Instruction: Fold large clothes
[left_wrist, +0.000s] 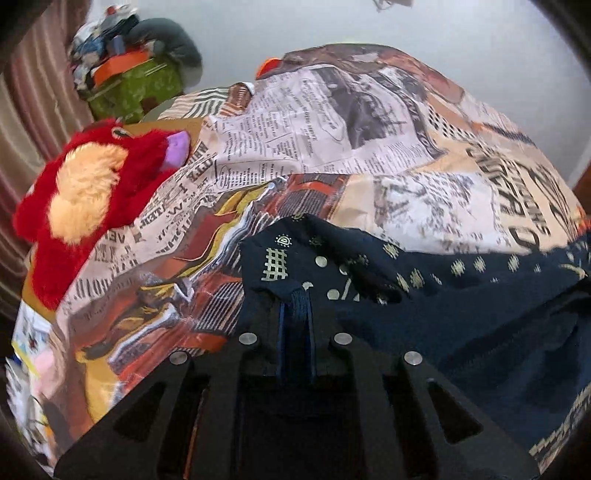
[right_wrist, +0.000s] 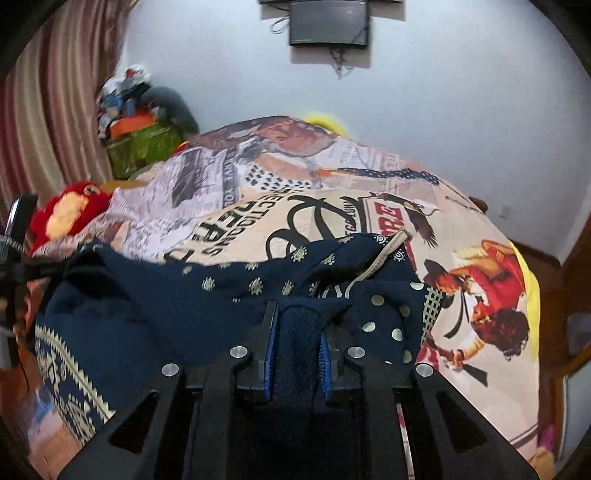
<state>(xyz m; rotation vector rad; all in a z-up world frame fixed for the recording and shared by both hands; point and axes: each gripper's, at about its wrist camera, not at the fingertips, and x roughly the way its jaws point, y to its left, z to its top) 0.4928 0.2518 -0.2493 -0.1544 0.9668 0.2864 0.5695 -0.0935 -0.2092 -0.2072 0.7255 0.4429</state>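
Observation:
A navy garment with gold print lies on the bed and spans both views (left_wrist: 461, 317) (right_wrist: 155, 306). My left gripper (left_wrist: 294, 306) is shut on a bunched fold of the garment at its left end. My right gripper (right_wrist: 297, 317) is shut on a bunched fold at its right end, near a beige drawstring (right_wrist: 384, 254). The cloth hangs slack between the two grippers, over the near edge of the bed. The fingertips of both are buried in the fabric.
The bed carries a newspaper-print bedsheet (left_wrist: 332, 129) (right_wrist: 332, 206). A red plush toy (left_wrist: 85, 199) (right_wrist: 66, 214) lies at the left. A green box piled with clutter (left_wrist: 136, 85) (right_wrist: 144, 144) stands by the curtain (right_wrist: 48, 122). A screen (right_wrist: 328, 22) hangs on the wall.

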